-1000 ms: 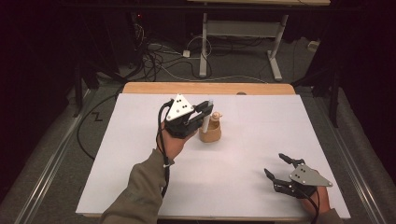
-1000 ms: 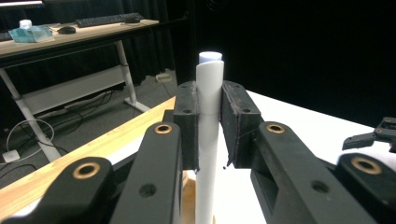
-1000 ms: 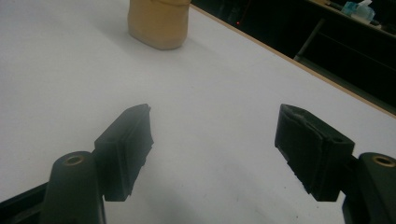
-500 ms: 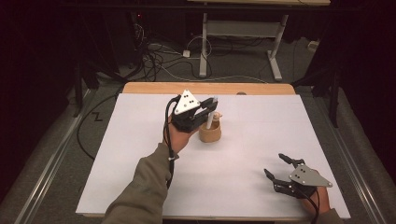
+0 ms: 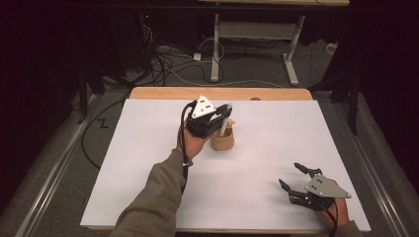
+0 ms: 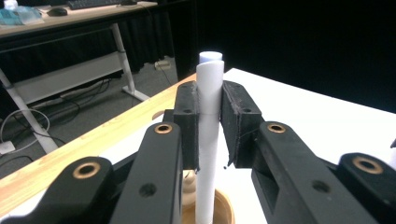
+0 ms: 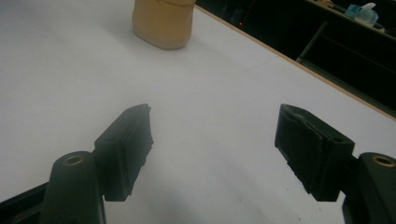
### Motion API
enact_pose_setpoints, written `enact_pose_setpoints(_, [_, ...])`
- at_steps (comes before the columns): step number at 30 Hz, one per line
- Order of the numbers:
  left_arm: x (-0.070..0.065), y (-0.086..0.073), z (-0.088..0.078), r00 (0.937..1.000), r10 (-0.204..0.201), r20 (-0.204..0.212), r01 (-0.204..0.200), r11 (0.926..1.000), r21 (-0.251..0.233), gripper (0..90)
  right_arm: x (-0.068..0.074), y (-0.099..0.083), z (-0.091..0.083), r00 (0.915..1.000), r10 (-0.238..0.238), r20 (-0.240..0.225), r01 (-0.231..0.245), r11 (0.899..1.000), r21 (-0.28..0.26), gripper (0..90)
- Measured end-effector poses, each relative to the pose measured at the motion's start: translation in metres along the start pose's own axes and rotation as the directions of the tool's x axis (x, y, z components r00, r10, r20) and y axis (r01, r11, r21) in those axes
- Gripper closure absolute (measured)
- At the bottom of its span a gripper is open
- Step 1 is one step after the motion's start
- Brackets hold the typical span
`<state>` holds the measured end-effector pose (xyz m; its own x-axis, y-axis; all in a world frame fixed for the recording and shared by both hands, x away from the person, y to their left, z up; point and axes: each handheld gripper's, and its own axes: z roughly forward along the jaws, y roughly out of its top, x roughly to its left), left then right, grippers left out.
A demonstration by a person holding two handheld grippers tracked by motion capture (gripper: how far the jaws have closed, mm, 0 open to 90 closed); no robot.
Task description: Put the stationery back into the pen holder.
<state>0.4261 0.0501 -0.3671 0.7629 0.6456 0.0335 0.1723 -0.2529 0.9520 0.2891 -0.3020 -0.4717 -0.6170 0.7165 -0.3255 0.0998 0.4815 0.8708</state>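
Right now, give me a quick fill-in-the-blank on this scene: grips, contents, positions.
1. The left gripper is shut on a white ____.
2. The lower end of that tube stands inside a tan wooden ____.
3. The right gripper, low over the white table cover, has its jaws ____.
4. Seen from the high view, the cup sits to the ____ of the right gripper.

Missing words: tube; cup; open; left
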Motion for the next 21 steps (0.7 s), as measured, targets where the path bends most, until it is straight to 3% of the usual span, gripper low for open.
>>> enact_pose_setpoints(21, [0.001,-0.016,0.005,0.9997,-0.003,-0.024,0.004,0.9989,0.047,74.5,0.001,0.0,0.0,1.0,-0.002,-0.006,0.002,1.0,0.004,27.3])
